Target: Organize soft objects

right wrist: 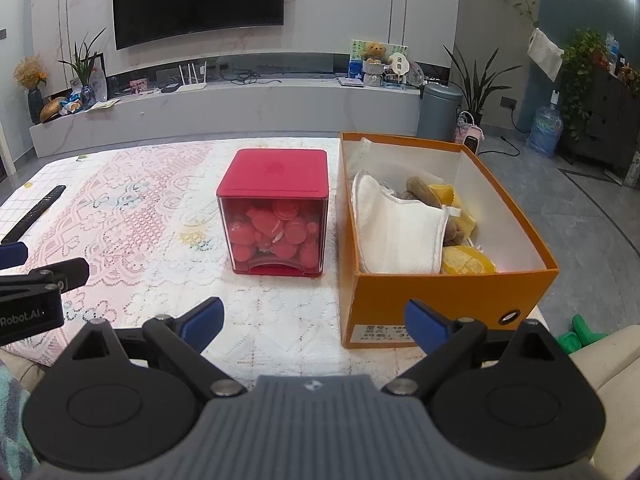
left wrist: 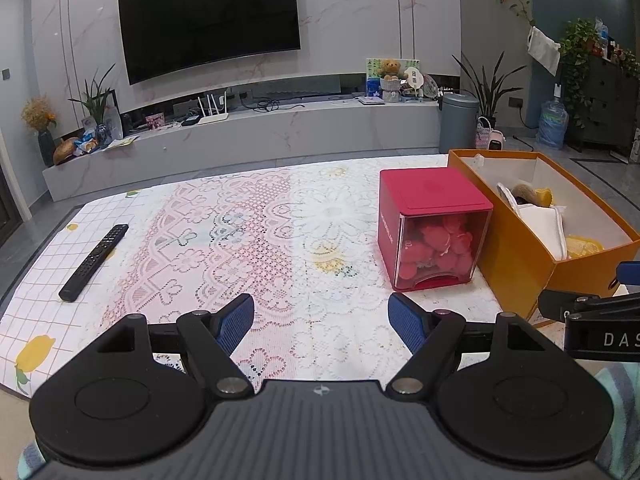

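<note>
An orange cardboard box [right wrist: 448,292] [left wrist: 516,256] stands open at the table's right end. Inside lie a white cloth [right wrist: 396,228] [left wrist: 540,220], a brown plush toy [right wrist: 422,192] [left wrist: 524,192] and yellow soft pieces [right wrist: 464,260] [left wrist: 582,246]. Left of the box sits a red cube container [right wrist: 276,208] [left wrist: 432,228] with a closed lid and pink soft shapes behind its clear front. My left gripper [left wrist: 320,326] hangs open over the lace cloth, empty. My right gripper [right wrist: 314,326] is open too, just before the box's near-left corner, holding nothing.
A black remote [left wrist: 94,262] [right wrist: 34,214] lies on the table's left part. The lace tablecloth [left wrist: 248,232] covers the table. Beyond are a TV bench [left wrist: 248,132], a grey bin [left wrist: 458,122] and a water jug [right wrist: 544,126]. Green dumbbells [right wrist: 580,334] lie on the floor at right.
</note>
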Available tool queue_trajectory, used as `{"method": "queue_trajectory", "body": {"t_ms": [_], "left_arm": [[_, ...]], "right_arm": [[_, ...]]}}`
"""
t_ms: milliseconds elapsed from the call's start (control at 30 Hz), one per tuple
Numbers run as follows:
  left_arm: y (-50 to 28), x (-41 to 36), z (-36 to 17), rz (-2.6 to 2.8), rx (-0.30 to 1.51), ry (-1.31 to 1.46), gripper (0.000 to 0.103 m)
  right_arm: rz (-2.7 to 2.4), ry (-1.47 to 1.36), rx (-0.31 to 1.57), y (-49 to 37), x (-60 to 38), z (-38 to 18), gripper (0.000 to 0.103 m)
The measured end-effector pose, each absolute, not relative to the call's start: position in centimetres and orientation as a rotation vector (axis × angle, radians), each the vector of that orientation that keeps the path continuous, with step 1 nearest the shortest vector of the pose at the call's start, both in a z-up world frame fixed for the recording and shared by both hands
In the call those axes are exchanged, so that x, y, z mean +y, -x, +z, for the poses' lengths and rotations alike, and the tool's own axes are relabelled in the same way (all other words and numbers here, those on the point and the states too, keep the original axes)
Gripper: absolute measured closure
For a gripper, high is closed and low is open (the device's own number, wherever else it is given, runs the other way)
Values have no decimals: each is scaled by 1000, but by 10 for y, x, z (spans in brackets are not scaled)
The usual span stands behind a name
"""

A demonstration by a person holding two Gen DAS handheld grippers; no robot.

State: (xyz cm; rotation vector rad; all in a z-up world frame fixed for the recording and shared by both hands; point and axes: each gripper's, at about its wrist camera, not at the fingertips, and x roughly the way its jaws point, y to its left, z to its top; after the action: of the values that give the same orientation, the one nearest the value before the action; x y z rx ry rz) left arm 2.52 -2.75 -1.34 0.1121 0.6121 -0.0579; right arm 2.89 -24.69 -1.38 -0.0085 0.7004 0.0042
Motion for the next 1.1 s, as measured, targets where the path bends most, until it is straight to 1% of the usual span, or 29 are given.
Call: {"method": "queue_trajectory", "body": {"t_ms": [1100], "left_arm": [[-20, -22, -14, -49, 621, -104, 13]], "right_arm": [[26, 17, 700, -26, -242, -14, 8]]}}
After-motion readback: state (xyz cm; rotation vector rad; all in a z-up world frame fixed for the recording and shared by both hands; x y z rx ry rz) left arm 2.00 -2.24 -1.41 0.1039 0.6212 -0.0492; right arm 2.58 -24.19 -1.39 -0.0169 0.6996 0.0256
